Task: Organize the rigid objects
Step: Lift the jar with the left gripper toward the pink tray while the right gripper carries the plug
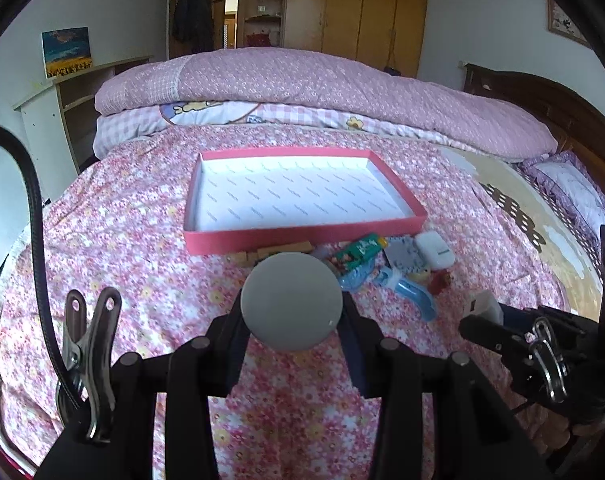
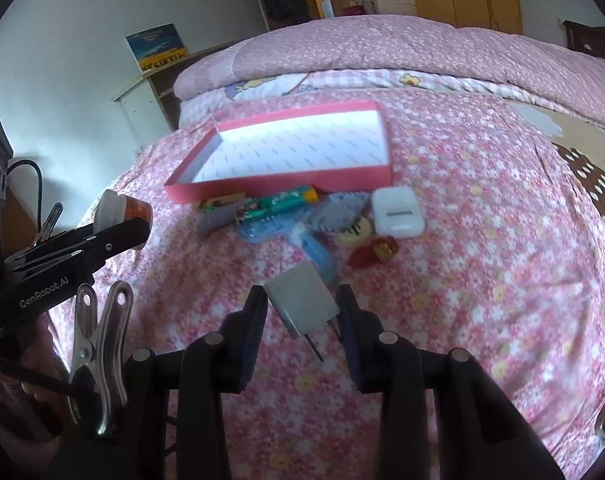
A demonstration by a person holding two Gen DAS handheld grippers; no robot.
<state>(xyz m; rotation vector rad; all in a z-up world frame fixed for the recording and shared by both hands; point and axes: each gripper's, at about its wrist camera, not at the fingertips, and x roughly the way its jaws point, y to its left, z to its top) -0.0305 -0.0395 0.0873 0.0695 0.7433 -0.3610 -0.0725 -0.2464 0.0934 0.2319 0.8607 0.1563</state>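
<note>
Two grippers work above a bed covered in a pink floral quilt (image 2: 482,240). The left gripper (image 1: 292,308) pinches a round container, its smooth grey disc-shaped lid (image 1: 291,300) facing the left wrist camera; from the right wrist view the same container (image 2: 122,212) shows an orange label band, its print too small to read, and the left gripper's black body reads "GenRobot.AI". The right gripper (image 2: 302,312) clamps a grey, boxy wall charger (image 2: 300,306) tilted between its ribbed pads, two metal prongs pointing down toward the camera.

Farther off, a shallow rectangular cardboard tray (image 1: 206,240) with pink walls and a white patterned floor lies on the quilt. Just near of its front wall sits a heap of rigid objects: a green printed box (image 2: 280,202), wooden blocks (image 1: 278,250), a glossy white rounded case (image 2: 398,210) at the right, a blue translucent plastic toy (image 2: 314,248), and a red-and-gold trinket (image 2: 376,254).
</note>
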